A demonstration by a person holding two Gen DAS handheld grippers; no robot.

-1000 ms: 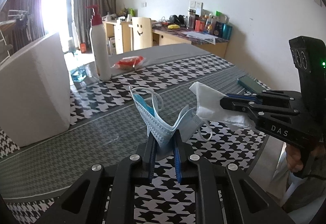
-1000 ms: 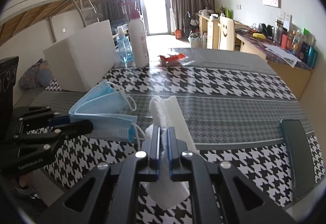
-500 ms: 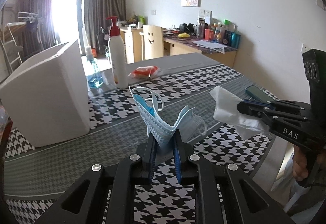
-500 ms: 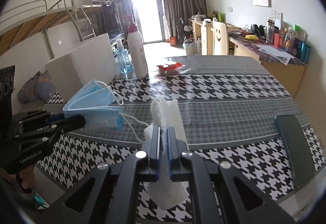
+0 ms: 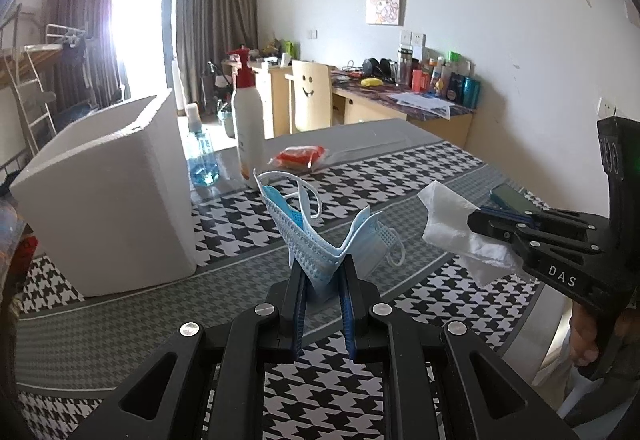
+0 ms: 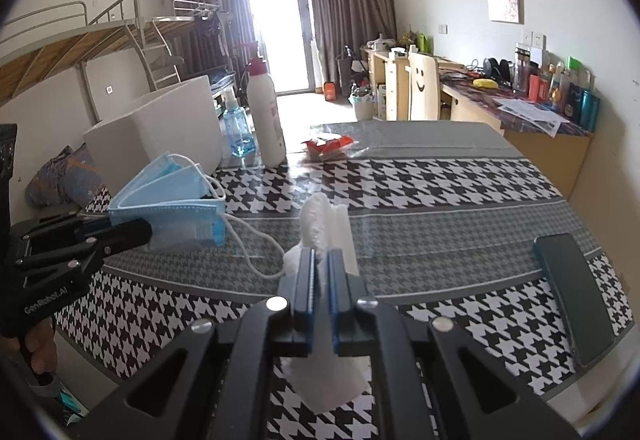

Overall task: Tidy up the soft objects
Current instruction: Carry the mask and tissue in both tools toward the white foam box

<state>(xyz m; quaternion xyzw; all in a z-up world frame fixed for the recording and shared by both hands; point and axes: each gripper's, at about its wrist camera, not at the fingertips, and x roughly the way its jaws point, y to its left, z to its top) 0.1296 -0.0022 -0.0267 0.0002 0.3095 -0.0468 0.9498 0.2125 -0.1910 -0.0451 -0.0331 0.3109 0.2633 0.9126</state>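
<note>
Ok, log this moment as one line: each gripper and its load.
left gripper: shut on face masks | right gripper: shut on tissue | both loads off table | white box: nothing dropped in

Legible markings are few. The right gripper (image 5: 472, 218), seen from the left wrist camera, carries the white letters "DAS" on the side of its black body. The left gripper (image 6: 146, 230), seen from the right wrist camera, carries white lettering on its black body that reads approximately "GenRobot.AI". The pale wooden chair back (image 5: 310, 100) bears a drawn smiling face, two dots and a curved mouth, and no words. The label on the white pump bottle (image 6: 266, 120) shows a red printed patch; its text is too small to read. Packaging on the far desk is likewise illegible.
</note>
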